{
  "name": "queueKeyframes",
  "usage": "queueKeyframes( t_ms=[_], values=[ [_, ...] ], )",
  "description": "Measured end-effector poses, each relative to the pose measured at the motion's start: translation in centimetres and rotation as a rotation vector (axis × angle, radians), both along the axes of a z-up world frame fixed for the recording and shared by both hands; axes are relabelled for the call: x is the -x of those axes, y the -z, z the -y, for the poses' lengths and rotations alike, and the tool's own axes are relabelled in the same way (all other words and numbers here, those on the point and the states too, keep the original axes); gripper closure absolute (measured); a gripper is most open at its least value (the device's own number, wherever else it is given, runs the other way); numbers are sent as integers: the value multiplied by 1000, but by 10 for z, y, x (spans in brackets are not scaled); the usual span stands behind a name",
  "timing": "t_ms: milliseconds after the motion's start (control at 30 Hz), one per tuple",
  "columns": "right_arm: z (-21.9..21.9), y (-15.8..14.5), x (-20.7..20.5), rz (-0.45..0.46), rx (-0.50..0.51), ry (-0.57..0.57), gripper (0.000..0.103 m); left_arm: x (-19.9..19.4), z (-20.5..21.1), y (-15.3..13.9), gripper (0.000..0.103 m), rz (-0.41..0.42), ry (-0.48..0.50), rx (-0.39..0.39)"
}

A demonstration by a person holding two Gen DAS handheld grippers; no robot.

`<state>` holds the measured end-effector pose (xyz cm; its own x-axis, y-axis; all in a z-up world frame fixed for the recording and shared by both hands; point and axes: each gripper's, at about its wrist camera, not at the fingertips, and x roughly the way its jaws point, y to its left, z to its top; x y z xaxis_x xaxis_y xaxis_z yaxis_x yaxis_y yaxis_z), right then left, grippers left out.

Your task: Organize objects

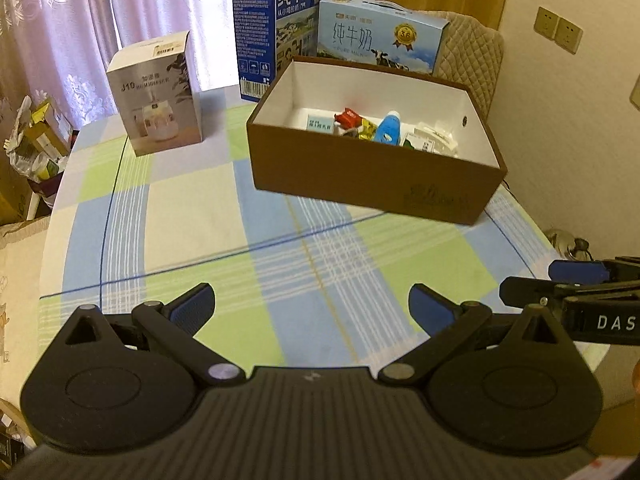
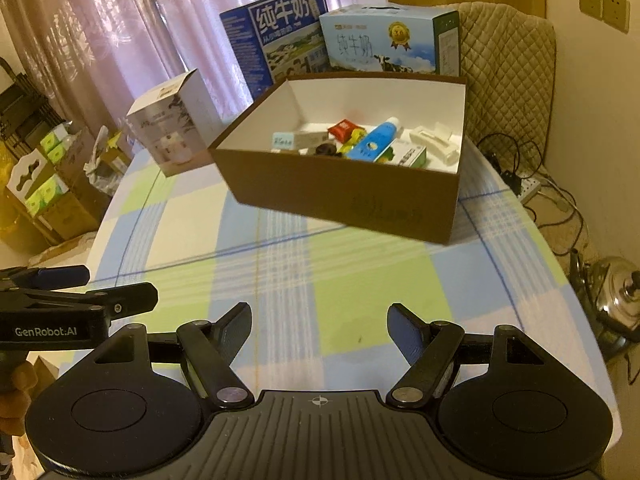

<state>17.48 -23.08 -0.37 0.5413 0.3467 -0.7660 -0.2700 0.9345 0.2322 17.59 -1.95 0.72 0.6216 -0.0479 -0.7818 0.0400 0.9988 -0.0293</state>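
Note:
A brown cardboard box (image 1: 372,184) (image 2: 344,196) stands open on the checked tablecloth. Inside it lie a blue tube (image 1: 389,128) (image 2: 370,142), a red packet (image 1: 347,117) (image 2: 342,128), small white cartons (image 2: 296,139) and other small items. My left gripper (image 1: 311,309) hovers open over the near part of the cloth, empty. My right gripper (image 2: 319,322) is open too, empty, over the near cloth. In the left wrist view the right gripper's fingers (image 1: 528,288) reach in from the right; in the right wrist view the left gripper's fingers (image 2: 120,300) enter from the left.
A humidifier box (image 1: 158,96) (image 2: 172,124) stands at the back left of the table (image 1: 192,216). Two milk cartons (image 1: 276,28) (image 1: 380,36) stand behind the brown box, before a padded chair (image 2: 508,76). A metal pot (image 2: 616,296) and cables sit on the floor right.

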Motion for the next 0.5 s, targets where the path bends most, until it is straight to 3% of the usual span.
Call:
queueKeyframes(
  t_ms=[500],
  values=[
    [-28,0,58,6,9,20,31,53,-27,1,1,3,27,8]
  ],
)
